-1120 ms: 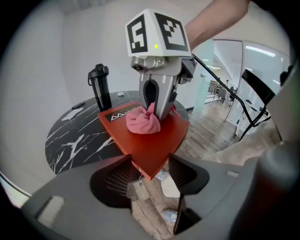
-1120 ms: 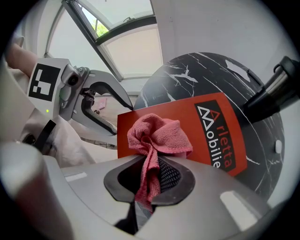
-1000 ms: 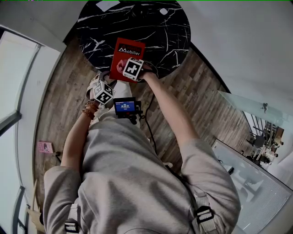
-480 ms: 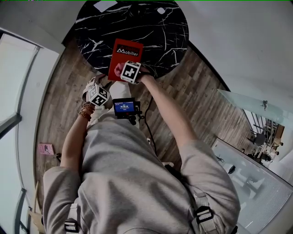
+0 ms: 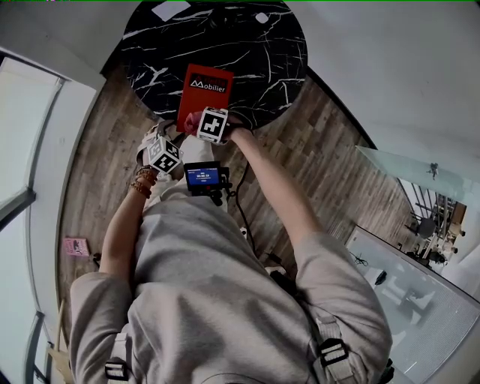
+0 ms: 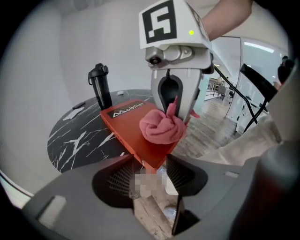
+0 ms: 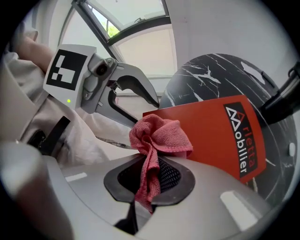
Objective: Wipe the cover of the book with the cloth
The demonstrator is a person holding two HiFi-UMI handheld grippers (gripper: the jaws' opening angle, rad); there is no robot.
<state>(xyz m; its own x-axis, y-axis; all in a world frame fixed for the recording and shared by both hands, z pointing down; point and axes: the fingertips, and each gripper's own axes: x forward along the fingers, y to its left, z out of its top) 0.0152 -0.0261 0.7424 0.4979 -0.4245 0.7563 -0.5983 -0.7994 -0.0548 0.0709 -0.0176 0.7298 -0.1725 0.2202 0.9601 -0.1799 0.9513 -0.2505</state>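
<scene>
A red book [image 5: 204, 90] lies on the round black marble table [image 5: 262, 60], its near corner over the table's edge. My right gripper [image 7: 150, 171] is shut on a pink cloth [image 7: 157, 136]. The bunched cloth [image 6: 161, 127] rests on the cover by that near corner. My left gripper [image 6: 149, 168] sits low at the table's edge with its jaws wide and opening. The book's corner [image 6: 152, 159] pokes between them, and the pads do not press on it. In the head view the left gripper [image 5: 169, 146] is just left of the right gripper [image 5: 206, 120].
A black bottle [image 6: 100, 86] stands on the table behind the book. A white card [image 5: 172, 9] and a small white piece [image 5: 260, 17] lie at the table's far rim. The floor is wood, with a pink item [image 5: 75, 245] at the left and glass furniture [image 5: 420, 292] at the right.
The right gripper has drawn the cloth along the cover toward the book's near end. The left gripper has shifted slightly left and stays by the book's near corner.
</scene>
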